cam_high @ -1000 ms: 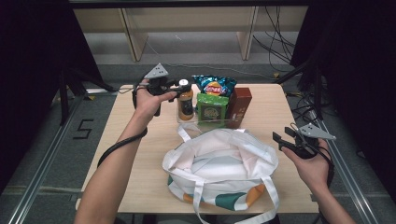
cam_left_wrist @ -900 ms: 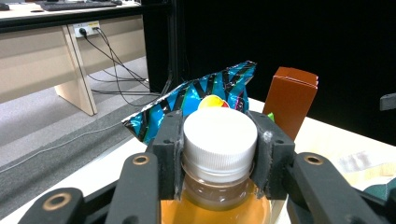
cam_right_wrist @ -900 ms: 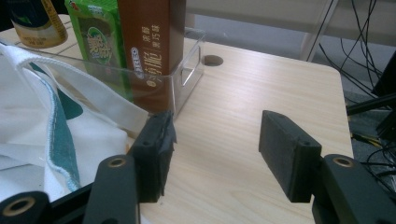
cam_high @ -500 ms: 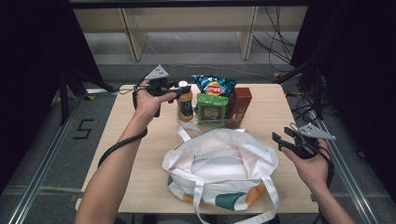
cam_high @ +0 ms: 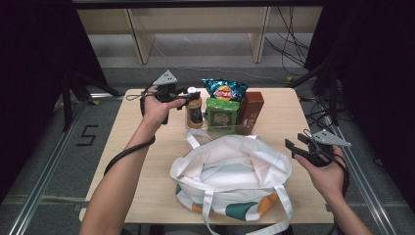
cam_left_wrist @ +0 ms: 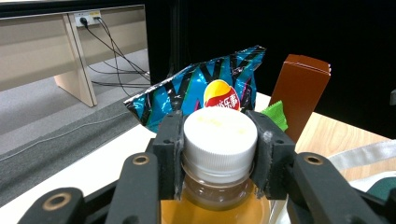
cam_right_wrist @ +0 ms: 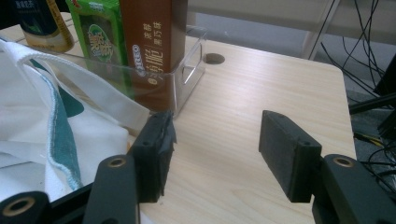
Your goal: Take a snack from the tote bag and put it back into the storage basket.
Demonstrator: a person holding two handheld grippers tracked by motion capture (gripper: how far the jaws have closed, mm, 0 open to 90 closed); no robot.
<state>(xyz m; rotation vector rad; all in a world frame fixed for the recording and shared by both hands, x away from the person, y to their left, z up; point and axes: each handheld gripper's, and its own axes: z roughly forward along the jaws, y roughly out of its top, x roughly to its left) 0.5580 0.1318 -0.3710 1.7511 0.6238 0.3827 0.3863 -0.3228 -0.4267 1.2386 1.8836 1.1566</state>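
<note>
A bottle (cam_high: 194, 110) of amber drink with a white cap (cam_left_wrist: 219, 133) stands at the left end of a clear tray (cam_right_wrist: 191, 70) at the back of the table. My left gripper (cam_high: 188, 92) is shut on that cap, one pad (cam_left_wrist: 169, 144) on each side. A white tote bag (cam_high: 230, 171) with green and orange print lies open-mouthed in the middle front. My right gripper (cam_high: 295, 143) hovers open just right of the bag, over bare wood, with nothing between its pads (cam_right_wrist: 287, 161).
Beside the bottle in the tray stand a green pack (cam_high: 221, 112) and a brown carton (cam_high: 250, 110), with a blue chip bag (cam_high: 225, 89) behind them. The wooden table (cam_high: 288, 112) ends close to the right gripper. Cables lie on the floor beyond.
</note>
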